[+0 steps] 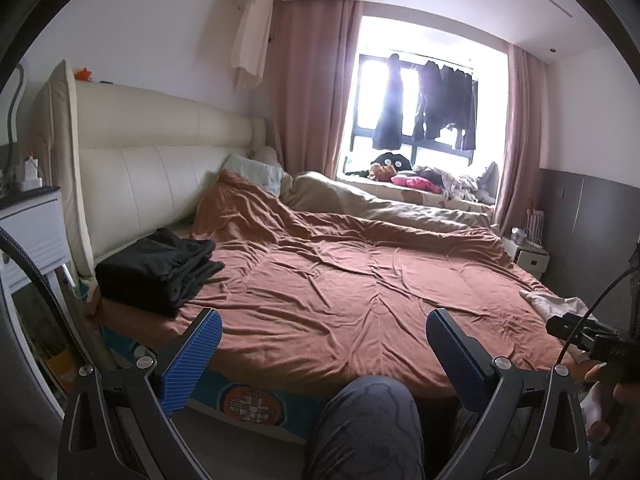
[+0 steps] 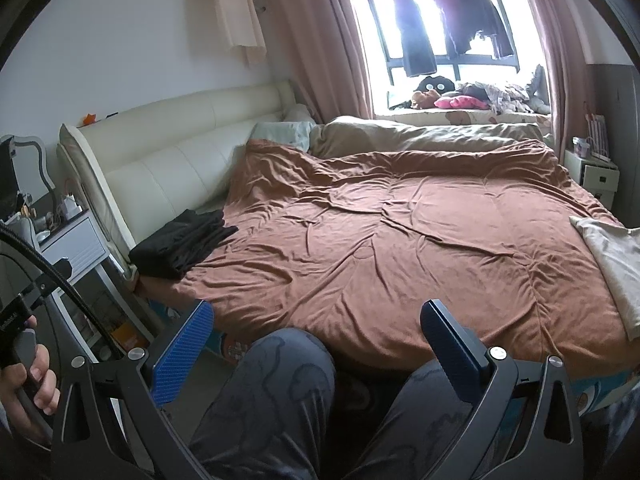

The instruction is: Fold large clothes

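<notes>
Left gripper (image 1: 323,330) is seen spread wide, nothing between its blue pads; right gripper (image 2: 316,322) likewise released and empty. Both are held low at the near edge of the bed, above the person's knees (image 2: 280,380).

Only the left wrist view gives the right gripper's black body at the far right edge, with a hand (image 1: 608,384) on it. Only the right wrist view gives the left hand (image 2: 30,380) wrapped round a handle at lower left, plus a mirror and clutter on the nightstand (image 2: 76,240). The cream garment (image 2: 612,268) is shown large and flat in the right wrist view, lying on the right side of the brown duvet (image 2: 400,240) and running out of frame; in the left wrist view only a crumpled pale corner of it (image 1: 552,304) is caught, just beyond the right gripper's body.

A folded black stack (image 1: 160,268) is placed at the duvet's near-left corner, beside the cream headboard (image 1: 160,152); neat layers, edges roughly squared, a few loose folds on its right side. Also seen in the right wrist view (image 2: 184,246).

The duvet middle is wrinkled but bare, wide open room between the black stack and the cream garment. A beige quilt (image 2: 420,136) is bunched along the far side under the window (image 2: 460,40), where dark clothes hang. A small cabinet (image 2: 596,176) stands at the far right bed corner.
</notes>
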Motion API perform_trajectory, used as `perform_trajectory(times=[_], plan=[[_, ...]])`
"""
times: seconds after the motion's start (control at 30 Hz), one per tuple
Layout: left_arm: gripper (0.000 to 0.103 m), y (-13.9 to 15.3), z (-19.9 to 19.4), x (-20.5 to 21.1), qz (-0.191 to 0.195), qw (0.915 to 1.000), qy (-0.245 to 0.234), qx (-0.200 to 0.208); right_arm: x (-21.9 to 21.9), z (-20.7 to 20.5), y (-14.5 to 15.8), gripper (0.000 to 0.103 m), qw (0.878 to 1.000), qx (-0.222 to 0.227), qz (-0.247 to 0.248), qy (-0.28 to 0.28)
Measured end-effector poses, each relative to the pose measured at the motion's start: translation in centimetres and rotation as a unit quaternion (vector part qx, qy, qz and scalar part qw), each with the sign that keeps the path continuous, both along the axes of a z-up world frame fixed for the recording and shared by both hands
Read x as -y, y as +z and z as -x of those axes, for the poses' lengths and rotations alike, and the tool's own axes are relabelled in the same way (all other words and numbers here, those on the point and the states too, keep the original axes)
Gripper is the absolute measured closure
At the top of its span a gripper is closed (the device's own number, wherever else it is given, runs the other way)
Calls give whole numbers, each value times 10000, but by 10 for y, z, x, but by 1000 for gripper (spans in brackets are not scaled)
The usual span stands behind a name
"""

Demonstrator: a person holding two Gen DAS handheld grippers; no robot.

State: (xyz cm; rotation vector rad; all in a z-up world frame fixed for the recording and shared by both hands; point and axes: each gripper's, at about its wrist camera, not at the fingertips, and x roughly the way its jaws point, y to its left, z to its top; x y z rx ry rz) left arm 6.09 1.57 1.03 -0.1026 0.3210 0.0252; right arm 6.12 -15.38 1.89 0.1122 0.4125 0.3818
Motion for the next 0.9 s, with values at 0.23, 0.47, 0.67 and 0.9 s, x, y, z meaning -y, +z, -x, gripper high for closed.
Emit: perform_trajectory(times=[0.23, 0.47, 0.67, 0.9], plan=[[1, 2, 10, 5, -23, 10000, -41, 85, 4, 3, -2, 0, 10000, -12, -46, -27], [1, 3, 18, 4, -30, 9999, -15, 159, 3, 5, -4, 0, 10000, -67, -39, -15], [1, 2, 26, 5, -32, 9997, 6, 221, 1, 9, -6, 0, 10000, -61, 1, -10], [1, 4, 36, 6, -27, 9995, 8, 322, 5, 16, -5, 0, 10000, -17, -10, -39]])
